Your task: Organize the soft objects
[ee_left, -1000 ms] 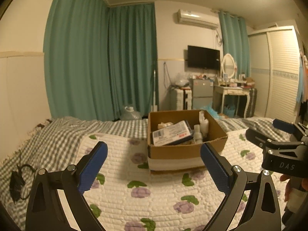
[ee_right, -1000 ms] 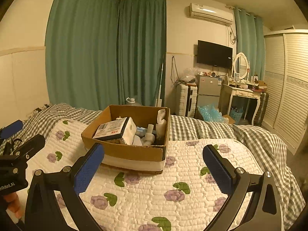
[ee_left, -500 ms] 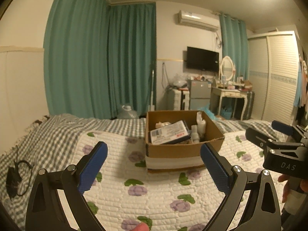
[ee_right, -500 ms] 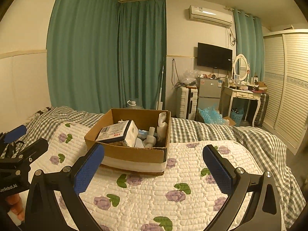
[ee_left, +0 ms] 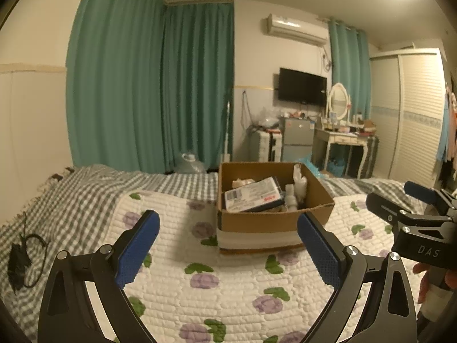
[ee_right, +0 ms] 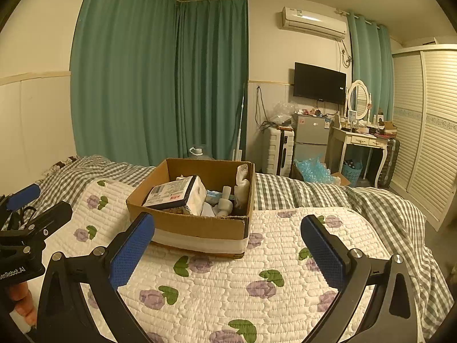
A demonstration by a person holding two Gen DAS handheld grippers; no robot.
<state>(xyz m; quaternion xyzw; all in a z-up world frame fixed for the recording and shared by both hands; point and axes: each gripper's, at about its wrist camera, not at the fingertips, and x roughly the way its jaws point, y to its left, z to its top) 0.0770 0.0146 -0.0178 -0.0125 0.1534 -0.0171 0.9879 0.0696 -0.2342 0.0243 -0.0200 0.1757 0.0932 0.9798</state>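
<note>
An open cardboard box (ee_left: 271,223) (ee_right: 200,228) stands on a white quilt with purple flowers (ee_left: 228,280) (ee_right: 257,271) on the bed. In it lie a soft tissue pack (ee_left: 251,194) (ee_right: 177,194) and small white bottles and rolls (ee_left: 297,188) (ee_right: 228,200). My left gripper (ee_left: 228,245) is open and empty, held above the quilt short of the box. My right gripper (ee_right: 228,245) is open and empty, also short of the box. Each gripper shows at the edge of the other's view.
A grey checked blanket (ee_left: 85,200) (ee_right: 371,200) covers the bed around the quilt. A black cable (ee_left: 22,257) lies at the bed's left edge. Green curtains, a fridge (ee_right: 311,140), a dressing table (ee_right: 360,143) and a wardrobe (ee_right: 428,128) stand beyond the bed.
Both views have risen and drawn back slightly, so the box sits lower and a little farther off. Both grippers stay open and empty.
</note>
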